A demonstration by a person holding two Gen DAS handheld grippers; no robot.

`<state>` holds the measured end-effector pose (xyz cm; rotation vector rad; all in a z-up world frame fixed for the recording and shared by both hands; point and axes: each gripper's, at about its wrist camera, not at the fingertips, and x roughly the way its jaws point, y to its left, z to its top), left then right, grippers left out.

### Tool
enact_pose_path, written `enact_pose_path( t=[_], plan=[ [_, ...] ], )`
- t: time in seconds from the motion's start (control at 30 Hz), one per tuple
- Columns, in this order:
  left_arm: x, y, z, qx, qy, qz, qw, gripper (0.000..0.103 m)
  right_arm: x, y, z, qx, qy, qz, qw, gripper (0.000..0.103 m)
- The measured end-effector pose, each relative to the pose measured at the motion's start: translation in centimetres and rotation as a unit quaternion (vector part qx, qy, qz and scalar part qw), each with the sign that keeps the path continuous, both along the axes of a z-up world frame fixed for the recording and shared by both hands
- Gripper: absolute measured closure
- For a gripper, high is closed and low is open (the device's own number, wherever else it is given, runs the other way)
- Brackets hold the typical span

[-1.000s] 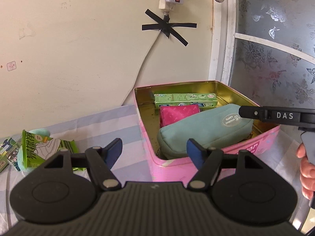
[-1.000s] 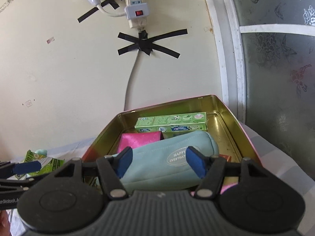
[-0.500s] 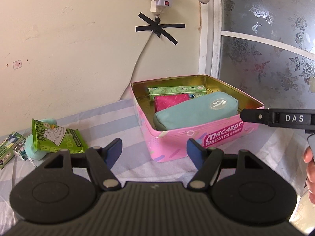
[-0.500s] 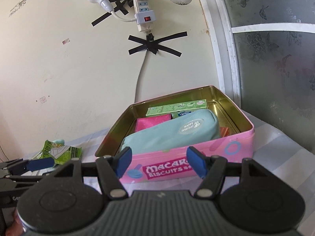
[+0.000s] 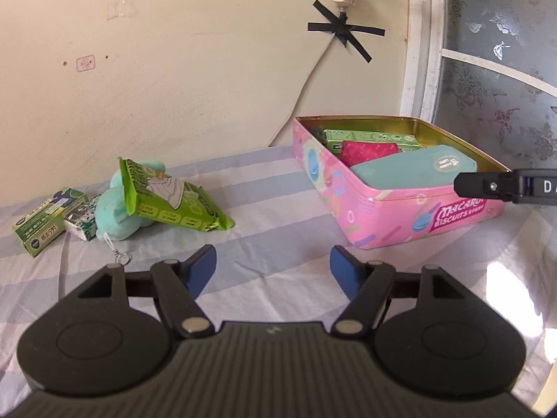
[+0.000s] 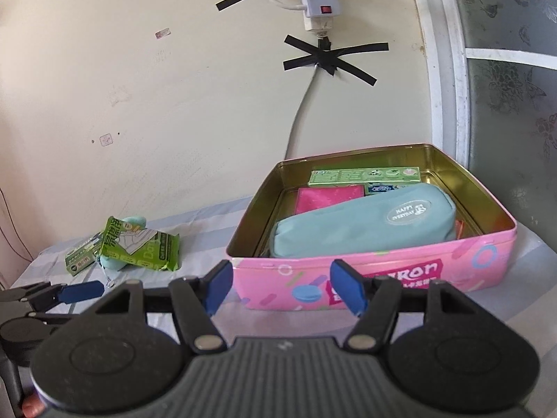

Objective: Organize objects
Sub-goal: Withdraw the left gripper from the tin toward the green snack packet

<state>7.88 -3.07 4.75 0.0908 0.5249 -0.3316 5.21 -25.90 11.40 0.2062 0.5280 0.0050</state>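
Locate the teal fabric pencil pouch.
In both wrist views the teal fabric pencil pouch lies inside the pink biscuit tin, along its near wall, in front of the magenta packet.

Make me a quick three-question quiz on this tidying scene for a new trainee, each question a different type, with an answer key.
1. True or false: the teal pouch lies inside the pink tin.
2. Which is still outside the tin? A: pink packet. B: green wipes pack. C: long green box.
3. Fill in: the left gripper and right gripper are both ____ and hold nothing.

Key
1. True; it rests on the other items in the tin.
2. B; it leans on a teal plush on the striped cloth.
3. Open.
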Motion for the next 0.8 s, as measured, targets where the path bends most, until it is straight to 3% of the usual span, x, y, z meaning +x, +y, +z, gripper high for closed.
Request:
enact_pose_path(
  t=[0.3,0.5,0.6,0.8],
  plan=[
    [1.2,4.3,-1.3,0.001,0.008,0.03,0.9995,0.029,1.7,4.0,0.7,-0.021,0.002,0.031,0.999,0.038],
    [2.5,8.8,-2.0,-0.021,0.018,0.081,0.9963,0.029,3.6,8.1,-0.2,-0.038,0.019,0.071,0.997,0.038],
    [3.1,11.2,-1.9,-0.036,0.013,0.123,0.9916,0.029,4.8,10.3,-0.9,-0.046,0.031,0.096,0.994,0.038],
    [3.6,16.5,-1.1,-0.113,0.02,0.194,0.9743,0.029,7.8,15.4,-2.2,-0.081,0.044,0.153,0.984,0.036]
  ],
)
